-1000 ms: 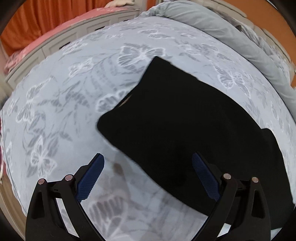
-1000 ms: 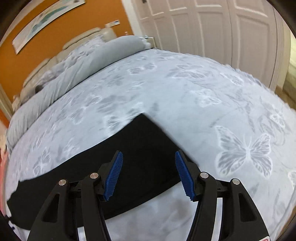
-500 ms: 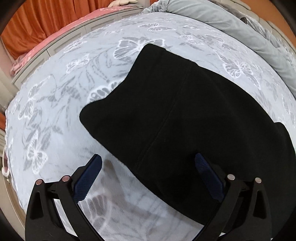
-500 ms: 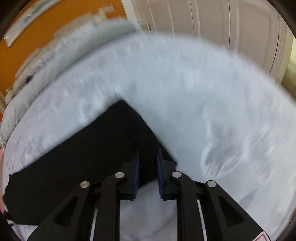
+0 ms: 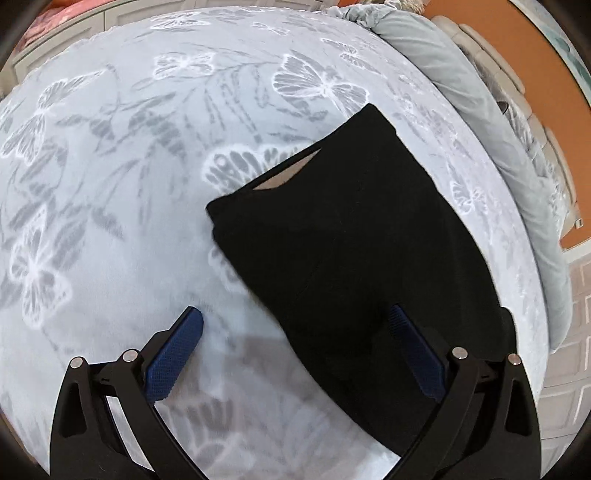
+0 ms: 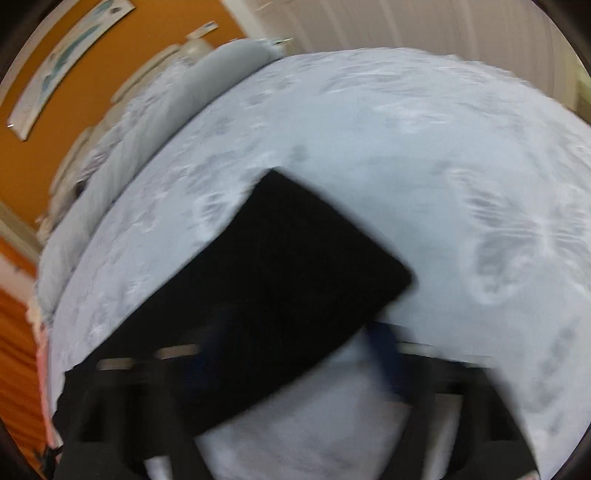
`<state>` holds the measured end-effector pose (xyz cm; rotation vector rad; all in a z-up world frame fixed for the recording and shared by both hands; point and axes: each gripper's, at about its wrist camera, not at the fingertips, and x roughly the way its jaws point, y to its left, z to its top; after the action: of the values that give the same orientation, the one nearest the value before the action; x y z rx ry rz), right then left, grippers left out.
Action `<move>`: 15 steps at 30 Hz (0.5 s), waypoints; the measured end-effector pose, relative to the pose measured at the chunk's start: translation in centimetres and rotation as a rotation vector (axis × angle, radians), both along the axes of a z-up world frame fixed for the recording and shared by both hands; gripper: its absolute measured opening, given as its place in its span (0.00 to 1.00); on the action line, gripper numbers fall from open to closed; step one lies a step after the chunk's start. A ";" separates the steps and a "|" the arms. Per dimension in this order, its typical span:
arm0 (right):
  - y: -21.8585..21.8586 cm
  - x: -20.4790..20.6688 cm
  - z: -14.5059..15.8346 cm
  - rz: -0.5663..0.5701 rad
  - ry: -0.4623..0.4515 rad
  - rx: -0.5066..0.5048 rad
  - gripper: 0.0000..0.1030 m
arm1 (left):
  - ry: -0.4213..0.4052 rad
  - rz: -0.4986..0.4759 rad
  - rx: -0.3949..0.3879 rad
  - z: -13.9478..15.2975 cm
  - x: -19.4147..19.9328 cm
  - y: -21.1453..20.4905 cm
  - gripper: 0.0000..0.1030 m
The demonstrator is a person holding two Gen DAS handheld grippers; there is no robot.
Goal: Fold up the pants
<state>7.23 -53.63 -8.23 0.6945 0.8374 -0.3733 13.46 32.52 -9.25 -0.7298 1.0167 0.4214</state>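
Black pants lie flat on a pale blue butterfly-print bedspread. The waistband end with a tan lining faces the upper left in the left wrist view. My left gripper is open just above the bed, its jaws straddling the near edge of the pants. In the blurred right wrist view the leg end of the pants lies ahead. My right gripper is open over the pants' near edge, empty.
A rolled grey duvet lies along the headboard side, with an orange wall behind. White closet doors stand beyond the bed. The bed's edge and a brick-pattern floor show at right.
My right gripper shut near the pants' leg corner, then opened wide again and moved fast. My left gripper stayed open and shifted left along the waist end.
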 end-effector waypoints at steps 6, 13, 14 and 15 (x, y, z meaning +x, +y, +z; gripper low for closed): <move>6.4 2.6 7.0 0.094 -0.191 -0.069 0.12 | 0.007 0.027 0.006 0.5 -0.1 -0.6 0.95; 25.0 9.1 11.3 0.520 -0.298 -0.134 0.11 | 0.017 0.049 -0.003 0.5 0.3 -0.4 0.95; 28.6 10.3 10.7 0.595 -0.283 -0.147 0.11 | 0.021 0.048 -0.001 0.5 0.7 -0.4 0.95; 30.9 10.9 10.0 0.645 -0.267 -0.160 0.11 | 0.024 0.045 0.002 0.4 0.7 -0.5 0.95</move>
<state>18.09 -22.72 1.81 0.2876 0.7218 0.2286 14.17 31.98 -8.82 -0.7488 1.0235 0.4713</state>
